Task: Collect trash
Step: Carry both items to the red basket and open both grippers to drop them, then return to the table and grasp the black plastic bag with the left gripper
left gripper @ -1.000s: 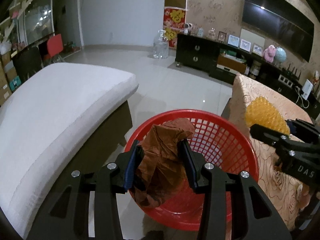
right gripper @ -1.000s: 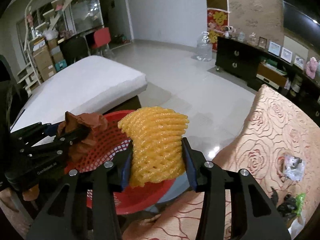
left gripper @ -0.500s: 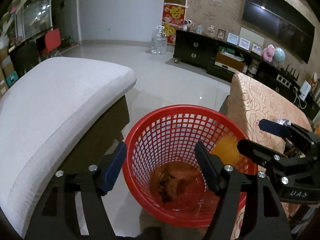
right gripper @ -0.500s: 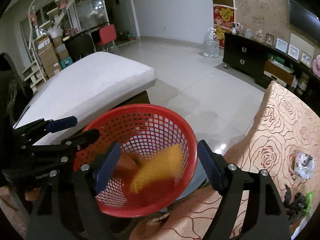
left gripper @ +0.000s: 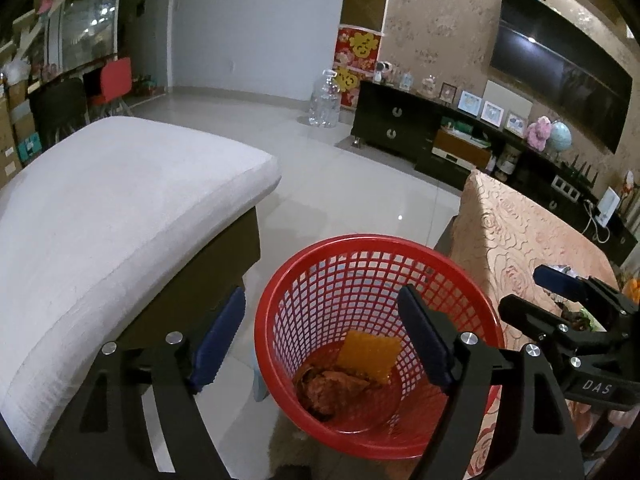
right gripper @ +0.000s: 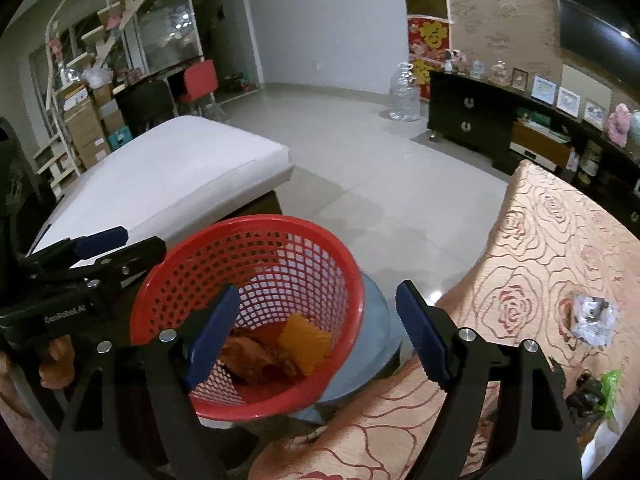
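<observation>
Two trash pieces (brown wad (left gripper: 334, 386), yellow net (left gripper: 368, 355)) in one basket (left gripper: 280, 292).

1. Both views are dim, with a cool indoor cast
2. Ceiling lamps glint as small spots on the dark wall-mounted television screen (left gripper: 560, 72)
3. The glossy pale tiled floor (left gripper: 344, 184) carries soft reflections
4. Fisheye bending curves walls and furniture; corners fall to black
5. Detail stays fairly sharp, slightly grainy
</observation>
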Available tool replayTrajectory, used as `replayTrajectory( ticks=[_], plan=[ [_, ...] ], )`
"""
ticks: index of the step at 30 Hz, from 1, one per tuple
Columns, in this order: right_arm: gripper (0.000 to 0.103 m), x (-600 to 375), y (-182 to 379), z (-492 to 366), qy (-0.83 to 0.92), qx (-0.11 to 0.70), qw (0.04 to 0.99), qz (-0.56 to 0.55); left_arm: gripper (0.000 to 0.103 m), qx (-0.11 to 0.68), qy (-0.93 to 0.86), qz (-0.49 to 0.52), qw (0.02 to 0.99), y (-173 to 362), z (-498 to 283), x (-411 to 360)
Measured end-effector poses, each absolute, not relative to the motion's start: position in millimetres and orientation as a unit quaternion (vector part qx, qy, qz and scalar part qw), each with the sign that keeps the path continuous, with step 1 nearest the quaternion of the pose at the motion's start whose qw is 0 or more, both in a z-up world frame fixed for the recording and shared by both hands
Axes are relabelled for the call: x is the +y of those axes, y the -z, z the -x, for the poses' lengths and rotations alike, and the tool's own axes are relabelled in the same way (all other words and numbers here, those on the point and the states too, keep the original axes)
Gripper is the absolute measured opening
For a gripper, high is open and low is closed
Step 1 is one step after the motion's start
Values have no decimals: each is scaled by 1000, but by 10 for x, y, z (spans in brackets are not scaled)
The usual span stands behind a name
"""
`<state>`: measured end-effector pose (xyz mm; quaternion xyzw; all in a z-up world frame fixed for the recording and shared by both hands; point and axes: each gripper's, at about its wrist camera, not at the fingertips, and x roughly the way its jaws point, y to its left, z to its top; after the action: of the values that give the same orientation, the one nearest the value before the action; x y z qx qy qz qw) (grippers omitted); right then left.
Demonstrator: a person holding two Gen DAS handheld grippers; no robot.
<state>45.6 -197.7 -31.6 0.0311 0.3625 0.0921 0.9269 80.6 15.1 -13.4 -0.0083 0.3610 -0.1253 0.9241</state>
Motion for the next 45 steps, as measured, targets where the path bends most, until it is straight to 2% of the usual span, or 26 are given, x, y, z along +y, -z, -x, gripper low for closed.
replayTrajectory(
  ticks=[10, 21, 31, 37, 45],
  plan=[
    [78, -2348, 226, -125, -24, 347, 937, -25, 77, 345, 145, 0, 927, 80, -678, 20],
    [79, -3226, 121, 516, 87, 324, 940, -65, 77, 331, 189, -12, 924, -2, -512, -356],
    [79, -3831, 183, 1164, 176, 313, 927, -110, 78, 319, 236, -51, 916, 19, -289, -870],
    [80, -4182, 249, 1575, 237, 308, 911, -139, 83, 315, 285, -79, 902, 81, -104, -1229],
    [84, -4501, 370, 2015, 307, 302, 889, -157, 83, 334, 345, -126, 868, 290, 124, -1882]
  ],
)
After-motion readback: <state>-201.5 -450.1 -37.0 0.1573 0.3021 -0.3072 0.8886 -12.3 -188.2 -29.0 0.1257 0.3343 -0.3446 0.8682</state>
